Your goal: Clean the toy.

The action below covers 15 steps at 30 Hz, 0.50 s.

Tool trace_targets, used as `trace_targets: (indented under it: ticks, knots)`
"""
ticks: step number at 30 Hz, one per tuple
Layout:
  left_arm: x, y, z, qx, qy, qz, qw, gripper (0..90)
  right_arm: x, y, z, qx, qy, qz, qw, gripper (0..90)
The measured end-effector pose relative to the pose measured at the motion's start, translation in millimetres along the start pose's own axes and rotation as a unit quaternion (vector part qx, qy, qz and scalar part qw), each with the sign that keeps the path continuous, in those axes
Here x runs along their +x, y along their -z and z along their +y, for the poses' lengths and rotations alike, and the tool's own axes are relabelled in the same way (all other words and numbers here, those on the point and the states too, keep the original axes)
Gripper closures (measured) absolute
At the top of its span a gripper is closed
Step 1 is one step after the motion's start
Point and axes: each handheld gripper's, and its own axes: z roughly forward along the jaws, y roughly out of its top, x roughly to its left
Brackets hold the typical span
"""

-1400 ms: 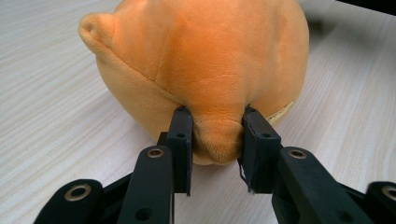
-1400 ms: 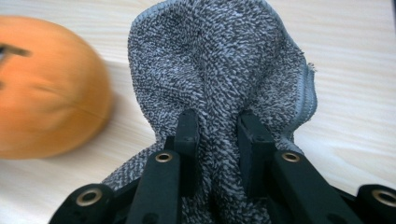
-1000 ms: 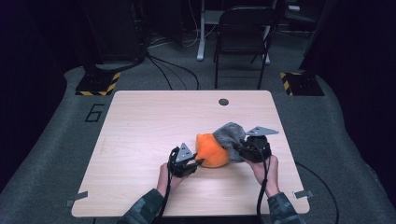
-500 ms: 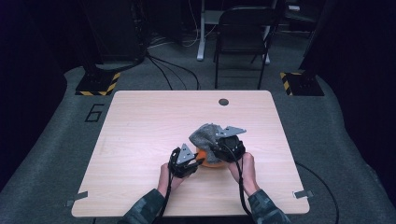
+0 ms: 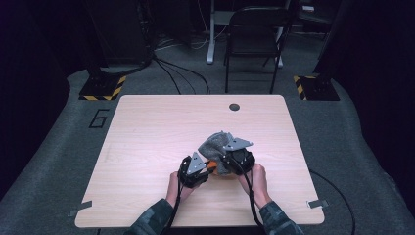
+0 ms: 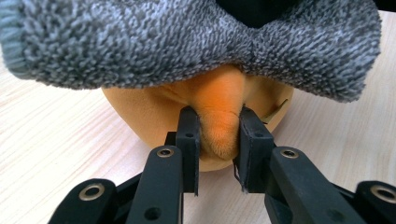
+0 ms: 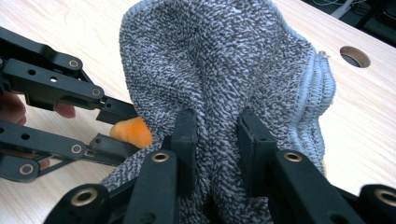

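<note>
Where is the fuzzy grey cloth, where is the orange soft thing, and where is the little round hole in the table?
grey cloth (image 7: 224, 60), right gripper view, on its bunched upper middle.
orange soft thing (image 6: 219, 112), left gripper view, on the fold pinched by the gripper.
round hole (image 5: 234, 106), high view, on its dark centre.

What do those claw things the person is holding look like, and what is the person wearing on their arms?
Each claw, the left claw and the right claw, is black, built from flat bars joined by round silver rivets, ending in two blocky black jaws. A grey three-cornered plate sits on top of each, and a black cable trails back from it. The sleeves have a dark green camouflage pattern.
</note>
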Motion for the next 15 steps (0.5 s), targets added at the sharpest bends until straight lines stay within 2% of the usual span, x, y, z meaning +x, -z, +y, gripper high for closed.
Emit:
trace_targets:
  ticks: [5,7,10,12,15]
  knots:
    - [0.2,0.2,0.2,0.001,-0.001,-0.001,1.0000,73.6,-8.0,4.4,-4.9,-0.001,-0.005,-0.010,0.9999,70.6]
    - [0.7,0.1,-0.1,0.000,0.002,-0.002,1.0000,73.6,-14.6,6.4,-8.1,0.001,-0.016,-0.015,0.9998,70.4]
    - [0.9,-0.1,-0.1,-0.001,0.001,-0.004,1.0000,73.5,-26.6,8.3,-15.6,0.006,-0.045,-0.023,0.9987,70.2]
    - [0.8,-0.3,0.1,0.000,-0.002,-0.004,1.0000,73.5,-34.2,7.9,-21.7,0.008,-0.052,-0.023,0.9984,70.1]
    - [1.1,-0.1,-0.2,0.000,0.000,-0.005,1.0000,73.4,-43.5,7.8,-29.2,0.019,-0.063,-0.035,0.9972,70.0]
